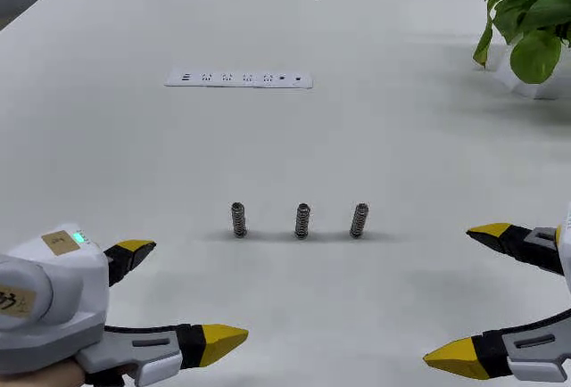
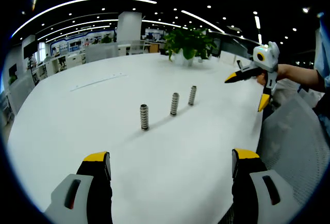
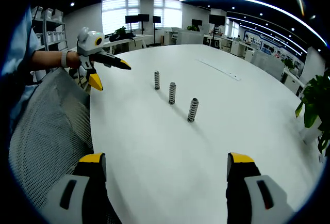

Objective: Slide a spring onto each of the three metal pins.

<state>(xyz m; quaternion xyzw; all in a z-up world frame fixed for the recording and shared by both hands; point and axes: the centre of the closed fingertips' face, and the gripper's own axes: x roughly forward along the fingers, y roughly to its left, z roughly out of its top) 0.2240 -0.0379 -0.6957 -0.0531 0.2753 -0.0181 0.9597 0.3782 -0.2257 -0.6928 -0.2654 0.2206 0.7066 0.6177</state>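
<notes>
Three upright springs stand in a row on the white table: a left spring (image 1: 238, 219), a middle spring (image 1: 302, 220) and a right spring (image 1: 359, 220). Whether pins run inside them cannot be told. They appear again in the left gripper view (image 2: 144, 116) (image 2: 175, 104) (image 2: 192, 95) and the right gripper view (image 3: 157, 80) (image 3: 172, 93) (image 3: 193, 109). My left gripper (image 1: 183, 293) is open at the near left, nothing between its yellow-tipped fingers. My right gripper (image 1: 464, 293) is open at the near right, also empty. Both hang short of the springs.
A white power strip (image 1: 239, 78) lies flat farther back on the table (image 1: 375, 128). A potted green plant (image 1: 526, 14) stands at the far right corner. A mesh chair (image 3: 46, 131) sits beside the table's near edge.
</notes>
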